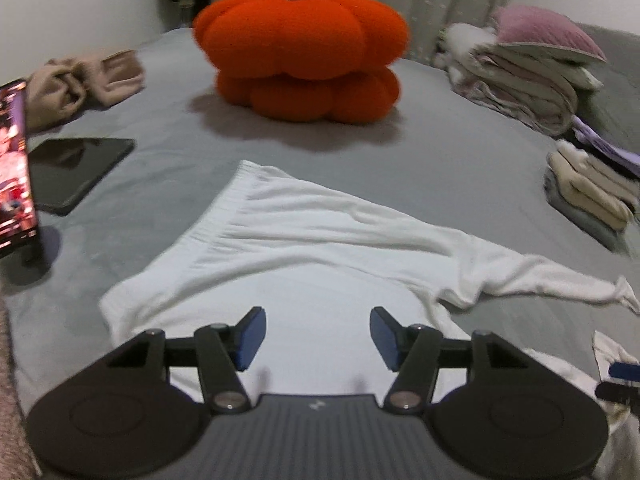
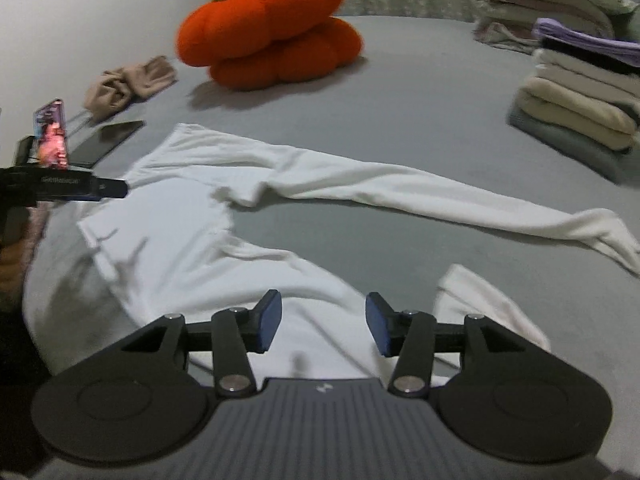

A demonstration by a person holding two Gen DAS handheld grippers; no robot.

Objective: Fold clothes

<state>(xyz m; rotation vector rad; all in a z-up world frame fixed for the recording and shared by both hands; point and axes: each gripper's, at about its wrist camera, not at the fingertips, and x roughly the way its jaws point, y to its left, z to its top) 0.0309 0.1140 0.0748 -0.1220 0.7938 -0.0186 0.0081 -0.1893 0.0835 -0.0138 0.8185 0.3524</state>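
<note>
White long-sleeved trousers-like garment (image 1: 304,248) lies spread on the grey bed, its ribbed waistband at the far left and one long leg (image 2: 440,196) stretching right. My left gripper (image 1: 318,338) hovers open over the near part of the white cloth, nothing between its blue pads. My right gripper (image 2: 323,322) is also open, above the nearer leg (image 2: 248,264) of the same garment. In the right wrist view the left gripper's finger (image 2: 100,190) shows at the left edge. In the left wrist view a tip of the right gripper (image 1: 622,372) shows at the far right.
An orange pumpkin cushion (image 1: 304,52) sits at the back of the grey bed (image 1: 440,168). A stack of folded clothes (image 2: 576,112) stands at right, bedding and a pillow (image 1: 532,68) behind. A beige garment (image 1: 84,80), a dark tablet (image 1: 76,172) and a lit phone on a stand (image 1: 14,160) are at left.
</note>
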